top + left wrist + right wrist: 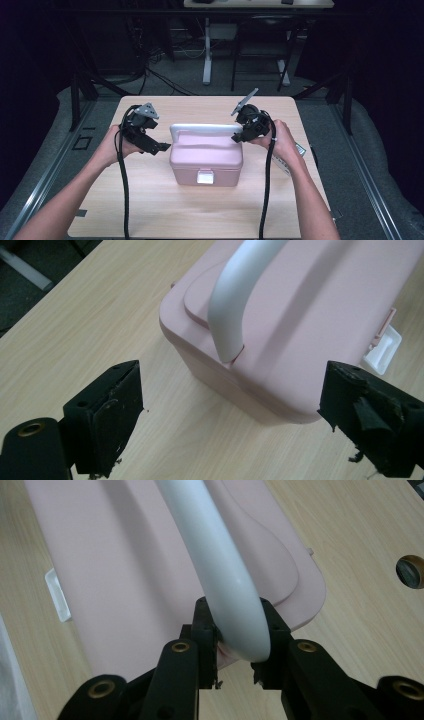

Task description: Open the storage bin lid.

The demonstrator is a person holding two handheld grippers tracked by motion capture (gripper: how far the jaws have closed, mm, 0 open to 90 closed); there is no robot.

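Observation:
A pink lidded box (206,160) stands mid-table with its white handle (205,128) raised upright and a white latch (204,177) on its front. My right gripper (239,136) is shut on the handle's right end; in the right gripper view its jaws (239,635) pinch the white handle (210,545) just above the pink lid (110,580). My left gripper (162,148) is open beside the box's left end, clear of it. In the left gripper view its jaws (235,410) stand wide apart, with the box corner (310,315) and the handle's foot (235,300) ahead.
The wooden table (150,200) has free room in front of the box and on both sides. A flat white strip (287,162) lies by the right hand. A round hole (411,571) shows in the tabletop. Beyond the far edge stand desk legs (207,50).

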